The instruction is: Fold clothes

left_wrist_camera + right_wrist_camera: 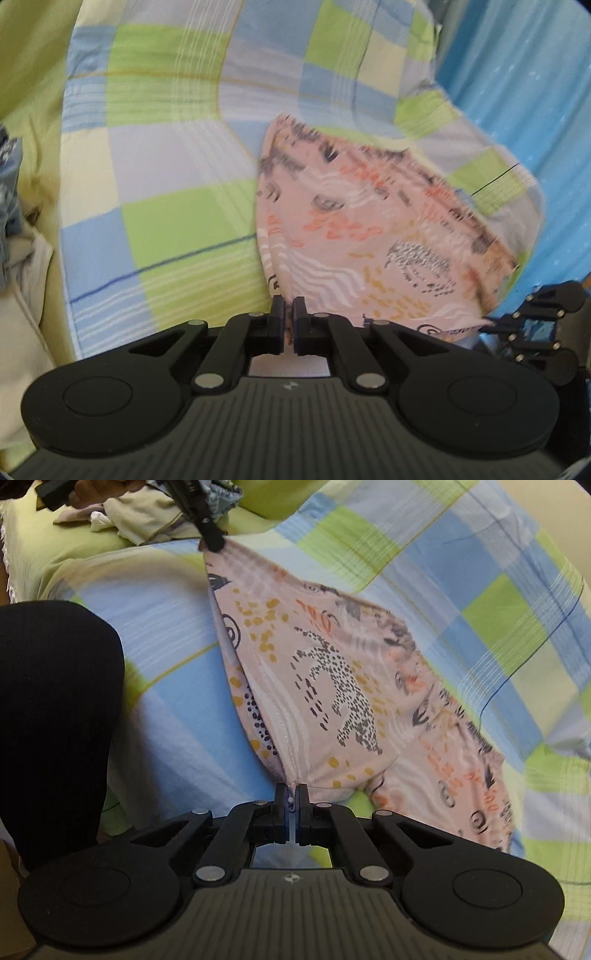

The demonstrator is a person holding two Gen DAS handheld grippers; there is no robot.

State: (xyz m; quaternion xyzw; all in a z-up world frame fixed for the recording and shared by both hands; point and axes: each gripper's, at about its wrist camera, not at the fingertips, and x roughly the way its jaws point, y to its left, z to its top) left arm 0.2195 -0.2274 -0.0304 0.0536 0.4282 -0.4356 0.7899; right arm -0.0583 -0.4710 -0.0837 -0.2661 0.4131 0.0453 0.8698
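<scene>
Pink printed garment [369, 229] lifted off checked bedsheet [166, 155], stretched between both claws, far end trailing on sheet.
Left claw [289, 317] clenched on garment edge; right claw [292, 801] clenched on hem seam.
Progress, judged: early; garment held spread, no fold visible, laying flat and folding left.
Right view alone shows pile of clothes [147, 520] beyond garment, seemingly unfolded, plus dark-clad leg [55, 720] beside it.
Left view alone shows blue cloth [517, 92] past sheet edge.

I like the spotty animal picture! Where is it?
In the right wrist view, the spotted animal print is mid-frame on the pink patterned garment, just above the right gripper pinching its edge.
</scene>
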